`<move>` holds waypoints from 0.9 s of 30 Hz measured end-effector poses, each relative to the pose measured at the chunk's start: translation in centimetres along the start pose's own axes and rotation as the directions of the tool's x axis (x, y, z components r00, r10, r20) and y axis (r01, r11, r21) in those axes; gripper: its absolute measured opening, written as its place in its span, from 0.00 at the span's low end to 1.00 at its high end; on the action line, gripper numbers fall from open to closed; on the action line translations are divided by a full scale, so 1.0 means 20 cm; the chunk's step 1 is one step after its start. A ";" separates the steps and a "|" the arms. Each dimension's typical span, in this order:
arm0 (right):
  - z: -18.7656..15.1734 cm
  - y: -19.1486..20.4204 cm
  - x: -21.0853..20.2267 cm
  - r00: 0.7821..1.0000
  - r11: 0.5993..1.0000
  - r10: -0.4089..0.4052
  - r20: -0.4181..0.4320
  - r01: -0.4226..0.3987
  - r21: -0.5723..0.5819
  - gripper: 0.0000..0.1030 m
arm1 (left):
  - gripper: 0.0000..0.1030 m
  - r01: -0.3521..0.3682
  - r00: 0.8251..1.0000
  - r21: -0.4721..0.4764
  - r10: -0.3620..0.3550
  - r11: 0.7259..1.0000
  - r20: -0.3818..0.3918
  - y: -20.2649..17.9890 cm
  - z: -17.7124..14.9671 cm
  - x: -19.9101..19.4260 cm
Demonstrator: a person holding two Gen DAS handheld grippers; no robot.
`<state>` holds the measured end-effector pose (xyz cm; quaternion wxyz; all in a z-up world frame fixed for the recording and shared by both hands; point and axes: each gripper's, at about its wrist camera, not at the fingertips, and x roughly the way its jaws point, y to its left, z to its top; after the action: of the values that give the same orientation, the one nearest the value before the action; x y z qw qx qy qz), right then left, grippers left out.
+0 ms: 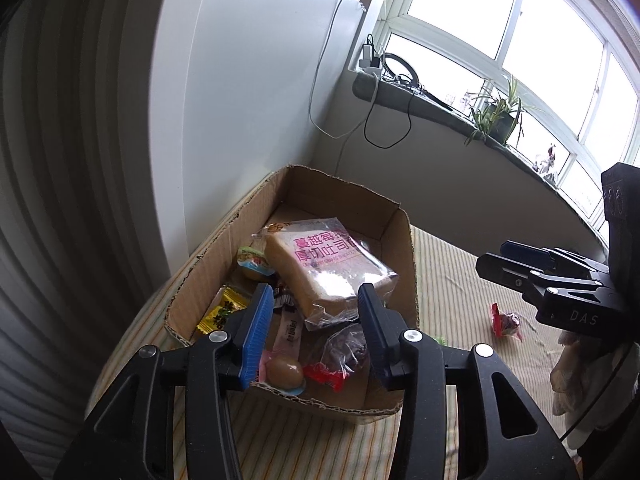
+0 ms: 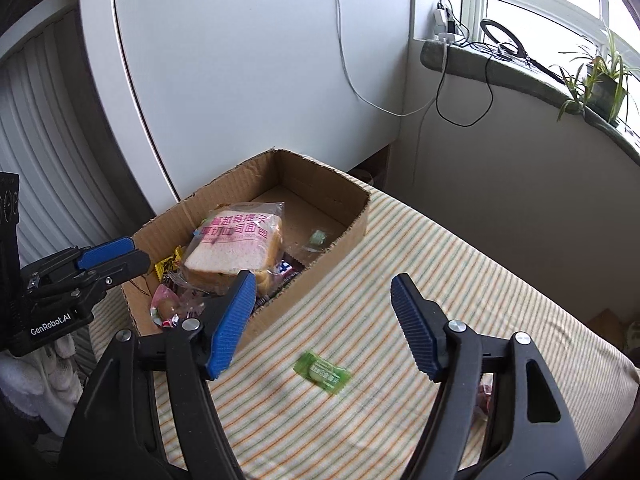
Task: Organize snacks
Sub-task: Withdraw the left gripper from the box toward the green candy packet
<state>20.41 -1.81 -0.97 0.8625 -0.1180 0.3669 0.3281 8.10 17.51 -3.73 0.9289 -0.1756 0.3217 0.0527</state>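
Snacks fill the cardboard box (image 1: 404,240) on the striped cloth (image 1: 452,280). From the left wrist, the left gripper (image 1: 316,300) hangs wide apart over the box, holding nothing. A bread bag (image 1: 324,268) lies on top. A red candy (image 1: 506,320) sits on the cloth, outside the box.

From the right wrist, the right gripper (image 2: 324,292) is wide apart and holds nothing. A green packet (image 2: 322,370) lies on the cloth just beneath it, near the box (image 2: 320,256).
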 end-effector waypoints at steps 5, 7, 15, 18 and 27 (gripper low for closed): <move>-0.08 -0.19 -0.14 0.999 0.997 -0.036 0.030 0.034 0.070 0.90 | 0.42 0.021 1.000 0.018 -0.021 1.000 -0.003 -0.09 -0.02 -0.01; -0.11 -0.26 -0.19 0.998 0.994 -0.048 0.036 0.045 0.099 0.91 | 0.42 0.033 0.999 0.022 -0.033 0.999 -0.007 -0.13 -0.03 -0.02; -0.26 -0.55 -0.33 0.995 0.978 -0.099 0.034 0.091 0.185 0.91 | 0.42 0.112 0.993 0.069 -0.108 0.991 -0.056 -0.33 -0.12 -0.01; -0.31 -0.63 -0.34 0.995 0.973 -0.100 0.014 0.095 0.212 0.91 | 0.42 0.136 0.988 0.085 -0.129 0.987 -0.082 -0.42 -0.17 0.00; -0.42 -0.77 -0.29 0.999 0.973 -0.026 -0.033 0.033 0.227 0.91 | 0.42 0.182 0.971 0.078 -0.166 0.980 -0.173 -0.57 -0.28 0.09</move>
<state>22.69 -20.01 -3.32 0.8696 -0.0285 0.4130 0.2691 8.59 4.90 -5.62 0.9071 -0.1633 0.3835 -0.0590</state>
